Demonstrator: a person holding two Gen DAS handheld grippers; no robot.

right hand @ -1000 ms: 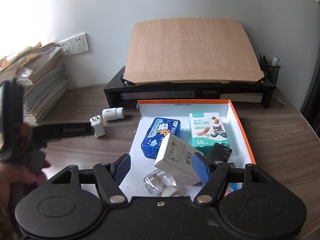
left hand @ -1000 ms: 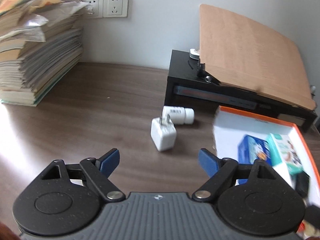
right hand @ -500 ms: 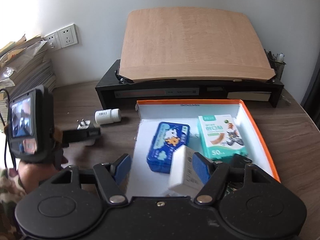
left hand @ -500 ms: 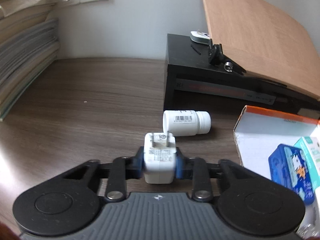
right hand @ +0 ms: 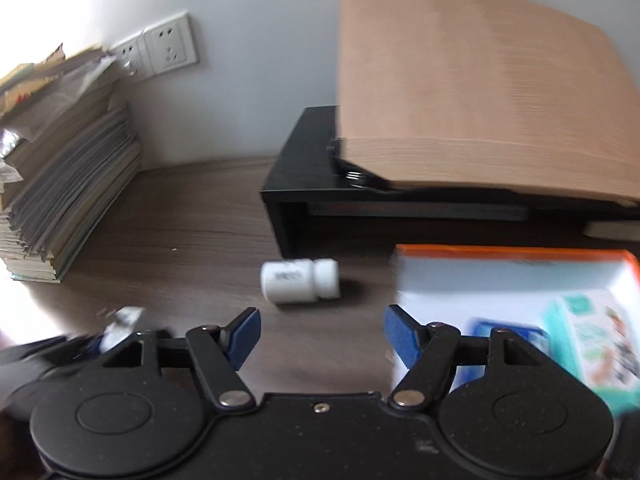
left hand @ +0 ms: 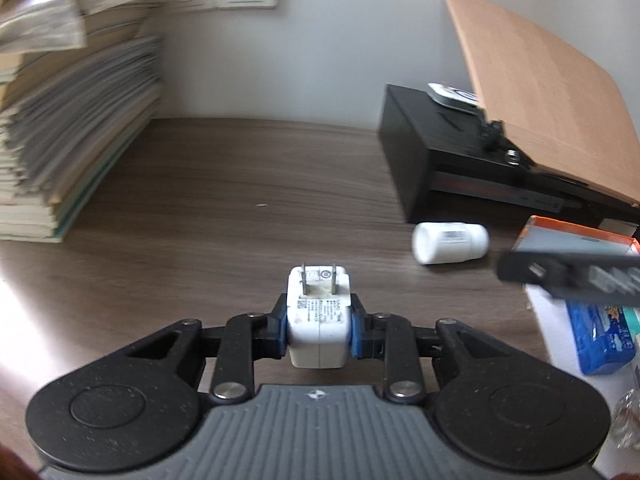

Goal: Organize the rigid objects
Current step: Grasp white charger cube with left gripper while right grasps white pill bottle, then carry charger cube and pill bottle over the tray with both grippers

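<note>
Now the left hand-held gripper [left hand: 319,330] is clamping the charger [left hand: 319,322], probably bound for the box [right hand: 520,276]. Right hand-held gripper [right hand: 320,338] is gaping open, bottle [right hand: 300,281] lying just ahead.

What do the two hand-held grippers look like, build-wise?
Same design on both: the left hand-held gripper and right hand-held gripper have black speckled bodies, round hubs, silver pivot rivets and blue pads. The left has a ribbed grey centre plate. No cables or sleeves visible.

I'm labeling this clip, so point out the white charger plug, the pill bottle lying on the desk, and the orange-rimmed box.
white charger plug [left hand: 319,322]: left wrist view, its labeled top face.
pill bottle [right hand: 299,281]: right wrist view, its side.
orange-rimmed box [right hand: 512,253]: right wrist view, its far orange rim.
</note>
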